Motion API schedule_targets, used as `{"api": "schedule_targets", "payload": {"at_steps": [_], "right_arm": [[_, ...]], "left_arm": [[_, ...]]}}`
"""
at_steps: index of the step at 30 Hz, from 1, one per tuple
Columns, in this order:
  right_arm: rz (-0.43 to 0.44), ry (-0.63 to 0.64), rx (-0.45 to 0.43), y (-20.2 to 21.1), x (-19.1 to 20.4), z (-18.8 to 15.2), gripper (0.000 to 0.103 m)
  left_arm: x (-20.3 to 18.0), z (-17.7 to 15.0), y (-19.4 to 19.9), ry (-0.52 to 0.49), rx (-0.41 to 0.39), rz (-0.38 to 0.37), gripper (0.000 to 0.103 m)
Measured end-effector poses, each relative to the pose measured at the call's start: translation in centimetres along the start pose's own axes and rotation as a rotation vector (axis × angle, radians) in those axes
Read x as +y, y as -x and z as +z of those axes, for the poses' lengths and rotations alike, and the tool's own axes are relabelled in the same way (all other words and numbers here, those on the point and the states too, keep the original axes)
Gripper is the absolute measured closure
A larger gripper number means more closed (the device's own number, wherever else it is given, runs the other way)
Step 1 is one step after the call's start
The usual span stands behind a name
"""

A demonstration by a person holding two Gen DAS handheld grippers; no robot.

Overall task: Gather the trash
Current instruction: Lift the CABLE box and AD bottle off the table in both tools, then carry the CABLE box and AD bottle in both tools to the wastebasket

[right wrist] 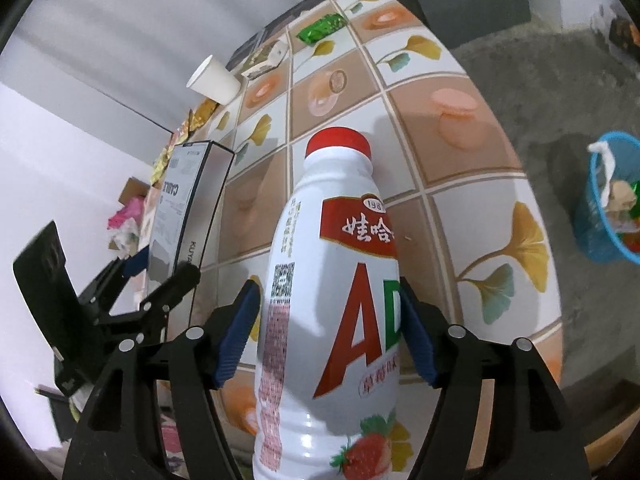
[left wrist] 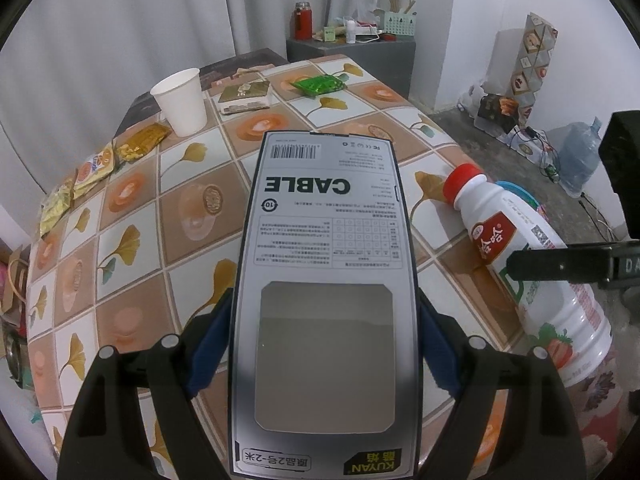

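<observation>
Tiled table (left wrist: 132,240); cable box (left wrist: 324,280) and bottle (right wrist: 332,300) point away, lengthwise

Both views are evenly and fairly brightly lit by diffuse indoor light; no lamp or window is in frame. Shadows are soft: a faint one falls on the tiled surface (right wrist: 460,168) just behind the bottle (right wrist: 332,300). The grey window of the cable box (left wrist: 324,280) shows a dull sheen, no hard glare. Fisheye distortion is strong in both, bending straight tile lines and darkening the corners into a black vignette. The left wrist view is sharp at centre. The right wrist view is softer, with blur at the bottle's lower label and the floor at right
</observation>
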State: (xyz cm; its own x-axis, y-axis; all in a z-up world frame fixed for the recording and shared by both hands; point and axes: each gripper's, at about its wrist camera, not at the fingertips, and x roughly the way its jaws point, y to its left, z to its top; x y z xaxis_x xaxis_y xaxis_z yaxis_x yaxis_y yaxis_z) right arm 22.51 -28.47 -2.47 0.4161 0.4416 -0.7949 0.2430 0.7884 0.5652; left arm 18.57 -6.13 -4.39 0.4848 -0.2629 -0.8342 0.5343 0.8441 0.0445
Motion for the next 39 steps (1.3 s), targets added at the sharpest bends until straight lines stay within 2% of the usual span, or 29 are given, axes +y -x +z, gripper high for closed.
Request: {"api": "schedule_targets", "payload": {"at_steps": [3,5,11,18,22,26,30,31,35,39], "right_arm": [[0.0,0.004,-0.003,-0.1,0.2,0.3,0.038],[-0.014,0.008,-0.005,-0.3,0.3,0.4,0.046],[0.004,0.01,-0.032,0.2,0.4,0.0,0.047],[0.094,-0.031,-0.112,2.5,-0.1,-0.7,0.047],[0.155,-0.071,-0.191,5.1,-1.6,-1.2,0.047],[0.181,-0.171,-0.335,10.0,-6.1,-2.2,0.047],[0.135,-0.309,-0.463,14.5,-12.7,-3.4,0.047],[0.111,-0.366,-0.49,15.6,-15.4,-3.9,0.047],[0.051,-0.517,-0.522,17.1,-22.9,-5.1,0.047],[0.016,-0.631,-0.514,15.9,-29.3,-4.5,0.046]], "left_arm": [[0.1,0.0,0.1,0.002,-0.004,0.006,0.021],[0.1,0.0,0.1,0.005,-0.007,0.006,0.021],[0.1,0.0,0.6,0.01,-0.019,0.013,0.021],[-0.5,1.1,2.4,0.013,-0.06,-0.014,0.021],[-2.5,3.3,3.0,-0.014,-0.071,-0.07,0.021],[-7.0,6.7,2.9,-0.077,-0.065,-0.167,0.021],[-14.0,10.7,1.0,-0.147,-0.018,-0.305,0.021],[-15.7,11.4,0.4,-0.161,-0.005,-0.328,0.021],[-23.9,15.3,-4.9,-0.227,0.113,-0.46,0.021],[-30.5,17.7,-11.3,-0.284,0.23,-0.519,0.021]]}}
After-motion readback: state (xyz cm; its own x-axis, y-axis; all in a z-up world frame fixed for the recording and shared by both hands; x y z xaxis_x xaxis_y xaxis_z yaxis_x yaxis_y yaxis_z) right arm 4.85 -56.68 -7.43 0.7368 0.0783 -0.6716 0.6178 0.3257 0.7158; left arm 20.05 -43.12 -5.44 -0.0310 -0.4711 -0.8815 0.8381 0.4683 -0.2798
